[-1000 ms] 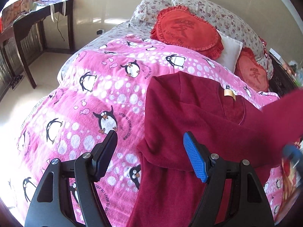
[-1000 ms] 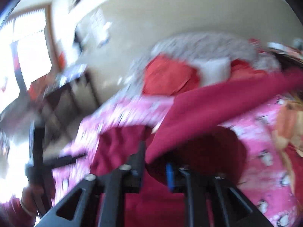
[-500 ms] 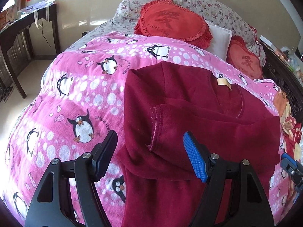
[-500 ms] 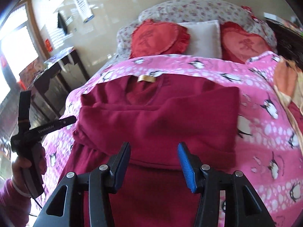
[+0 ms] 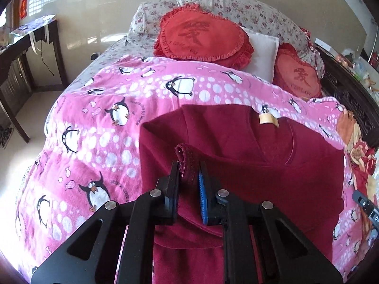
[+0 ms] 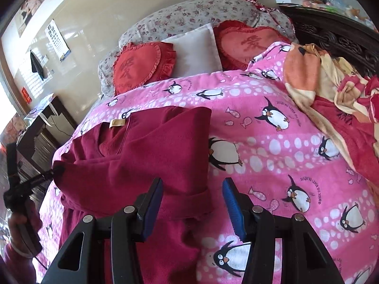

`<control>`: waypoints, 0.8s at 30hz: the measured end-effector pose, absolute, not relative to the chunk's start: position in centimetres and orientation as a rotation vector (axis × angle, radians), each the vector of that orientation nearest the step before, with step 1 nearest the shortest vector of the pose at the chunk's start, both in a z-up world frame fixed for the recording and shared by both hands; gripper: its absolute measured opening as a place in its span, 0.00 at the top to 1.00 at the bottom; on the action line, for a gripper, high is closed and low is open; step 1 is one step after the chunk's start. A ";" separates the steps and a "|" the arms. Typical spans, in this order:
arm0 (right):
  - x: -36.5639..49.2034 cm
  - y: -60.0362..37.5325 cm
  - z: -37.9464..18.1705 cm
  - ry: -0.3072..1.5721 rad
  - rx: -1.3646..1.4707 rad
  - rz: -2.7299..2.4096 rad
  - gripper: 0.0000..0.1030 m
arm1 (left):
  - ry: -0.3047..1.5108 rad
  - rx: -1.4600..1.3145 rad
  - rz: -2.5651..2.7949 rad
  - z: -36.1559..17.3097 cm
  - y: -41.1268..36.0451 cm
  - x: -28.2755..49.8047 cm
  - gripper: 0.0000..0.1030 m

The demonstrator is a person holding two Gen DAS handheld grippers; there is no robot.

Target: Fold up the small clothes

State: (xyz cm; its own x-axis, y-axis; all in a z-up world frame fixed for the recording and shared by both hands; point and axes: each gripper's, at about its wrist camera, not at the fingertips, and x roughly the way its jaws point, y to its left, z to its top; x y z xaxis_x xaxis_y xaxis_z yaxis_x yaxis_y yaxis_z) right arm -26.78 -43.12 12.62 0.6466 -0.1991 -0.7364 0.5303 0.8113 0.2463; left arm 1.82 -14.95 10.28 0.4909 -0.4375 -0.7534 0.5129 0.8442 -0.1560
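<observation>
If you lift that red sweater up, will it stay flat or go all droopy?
Probably droopy: the sweater bunches where the left tongs pinch its folded edge. It looks thick and fuzzy, so it likely won't slip, though the free parts should sag.

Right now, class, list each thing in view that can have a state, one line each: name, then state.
Left hand-held gripper: just closed, shut on the sweater's cuff.
Right hand-held gripper: open, nothing gripped.
Maroon sweater: partly folded, sleeve laid across the chest, neck label showing.
Sleeve cuff: pinched, bunched upright.
Penguin blanket: spread out under the sweater.
Orange blanket: crumpled at the bedside.
</observation>
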 end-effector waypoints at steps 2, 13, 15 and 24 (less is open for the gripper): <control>-26.2 -42.6 12.6 0.768 0.449 -0.414 0.52 | 0.890 0.068 -0.570 10.4 -14.2 2.2 0.87; -26.4 -40.6 6.8 1.023 0.380 -0.383 0.56 | 0.964 0.119 -0.507 6.0 -14.6 1.9 0.87; -27.2 -40.9 8.2 0.972 0.394 -0.387 0.56 | 0.961 0.121 -0.511 6.3 -14.6 1.9 0.87; -23.9 -43.0 7.9 0.918 0.482 -0.361 0.68 | 0.971 0.122 -0.491 6.2 -14.9 1.7 0.87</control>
